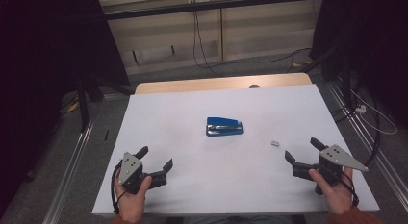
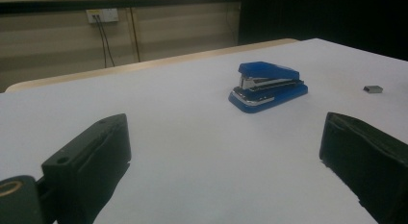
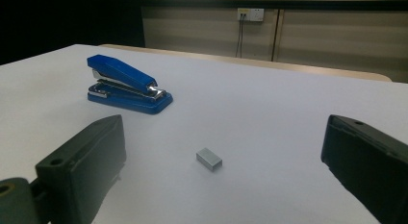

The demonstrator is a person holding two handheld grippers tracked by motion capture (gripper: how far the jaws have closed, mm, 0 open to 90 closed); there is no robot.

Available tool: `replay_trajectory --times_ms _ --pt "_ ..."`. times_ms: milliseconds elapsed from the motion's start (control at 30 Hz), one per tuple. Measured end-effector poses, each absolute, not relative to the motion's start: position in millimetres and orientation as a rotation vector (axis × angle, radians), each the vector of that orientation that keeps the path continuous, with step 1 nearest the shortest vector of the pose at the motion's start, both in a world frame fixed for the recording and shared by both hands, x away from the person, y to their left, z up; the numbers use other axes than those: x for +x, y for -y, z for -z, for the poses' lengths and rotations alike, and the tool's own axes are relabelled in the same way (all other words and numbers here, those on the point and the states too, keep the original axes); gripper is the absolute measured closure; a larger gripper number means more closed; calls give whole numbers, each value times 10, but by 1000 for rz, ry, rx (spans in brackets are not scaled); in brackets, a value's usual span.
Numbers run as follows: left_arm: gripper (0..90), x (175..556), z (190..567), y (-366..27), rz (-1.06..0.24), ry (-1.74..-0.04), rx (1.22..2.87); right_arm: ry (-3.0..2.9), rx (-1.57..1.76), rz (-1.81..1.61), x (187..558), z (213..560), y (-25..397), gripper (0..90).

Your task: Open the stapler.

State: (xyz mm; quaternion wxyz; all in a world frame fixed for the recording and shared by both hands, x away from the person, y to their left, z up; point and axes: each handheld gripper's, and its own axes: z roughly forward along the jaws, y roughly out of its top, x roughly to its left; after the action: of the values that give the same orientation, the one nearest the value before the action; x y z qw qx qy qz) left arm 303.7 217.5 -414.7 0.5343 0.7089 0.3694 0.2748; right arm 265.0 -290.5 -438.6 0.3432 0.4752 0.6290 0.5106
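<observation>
Holding a black two-jaw gripper in each hand, you have both low over the white table top (image 1: pixel 192 152), near your edge. Your left gripper (image 1: pixel 155 162) is wide open and holds nothing. Your right gripper (image 1: pixel 301 150) is wide open too, and its jaws touch nothing. The shiny blue stapler (image 1: pixel 224 126) sits shut and flat in the middle of the table, well apart from both grippers. The small grey metal block of staples (image 1: pixel 275 143) lies on the table between the stapler and your right gripper, near that gripper and not touching it
</observation>
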Motion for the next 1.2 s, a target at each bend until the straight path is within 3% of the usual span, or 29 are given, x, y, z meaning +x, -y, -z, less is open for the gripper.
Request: replay_trajectory --times_ms 733,900,1200 --pt "59 3131 4146 -2123 -582 -894 1801 -1687 1181 -1325 2678 4406 2824 11" --pt "70 3171 4148 -2169 -441 -890 1810 -1696 1163 -1338 2675 4393 2764 24" --pt "56 3171 4153 -2108 -460 -837 1830 -1763 1151 -1380 2717 4396 2644 32"
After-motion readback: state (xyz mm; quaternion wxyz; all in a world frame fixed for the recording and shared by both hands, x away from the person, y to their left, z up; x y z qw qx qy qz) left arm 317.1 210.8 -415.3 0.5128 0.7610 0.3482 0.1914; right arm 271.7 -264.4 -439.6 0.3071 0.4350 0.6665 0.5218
